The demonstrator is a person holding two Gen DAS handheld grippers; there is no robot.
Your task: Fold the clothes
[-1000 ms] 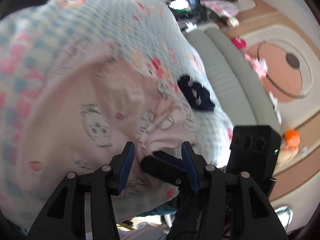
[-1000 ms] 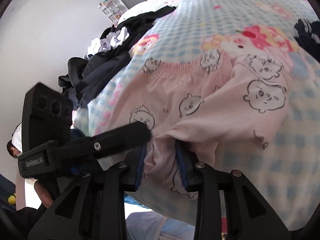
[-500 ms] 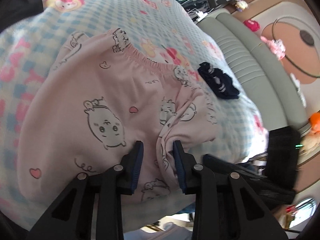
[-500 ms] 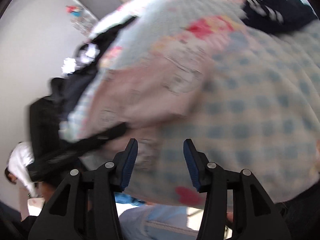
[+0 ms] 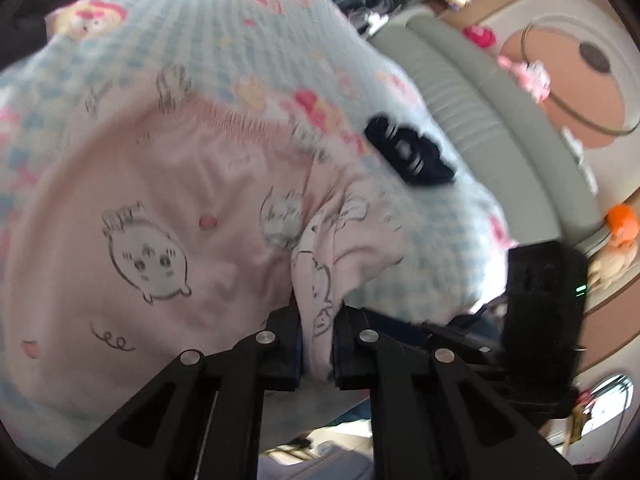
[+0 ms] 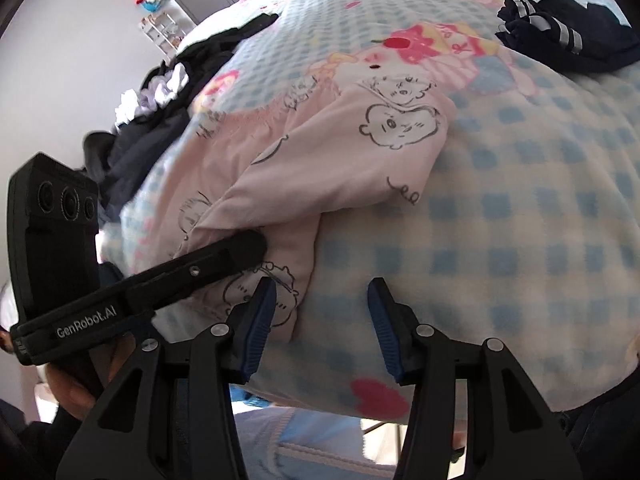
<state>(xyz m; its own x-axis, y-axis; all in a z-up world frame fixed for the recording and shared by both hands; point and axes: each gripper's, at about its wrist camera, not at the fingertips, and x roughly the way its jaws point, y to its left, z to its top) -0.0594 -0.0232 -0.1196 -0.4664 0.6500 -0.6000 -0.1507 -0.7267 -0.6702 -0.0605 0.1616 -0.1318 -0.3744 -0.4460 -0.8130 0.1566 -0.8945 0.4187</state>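
Pink pyjama shorts [image 5: 168, 208] with cartoon faces and an elastic waistband lie on a blue checked blanket [image 6: 520, 200]. My left gripper [image 5: 318, 320] is closing, its pads pinching a bunched fold of the shorts at their near edge. In the right wrist view the shorts [image 6: 328, 160] have one leg folded over. There the left gripper's finger [image 6: 224, 260] reaches in under that fold. My right gripper [image 6: 322, 320] stands open just right of the shorts' hem, over bare blanket, with nothing between its fingers. Its camera housing [image 5: 540, 308] shows at the right of the left wrist view.
A folded dark garment with pale stripes [image 6: 568, 40] lies on the blanket beyond the shorts. A heap of dark and white clothes [image 6: 160, 120] sits at the far left. A grey-green padded headboard [image 5: 500, 100] runs along the bed's far side.
My left gripper has shut on a fold of the pink shorts. My right gripper has let go of the shorts, opened and shifted right onto bare blanket.
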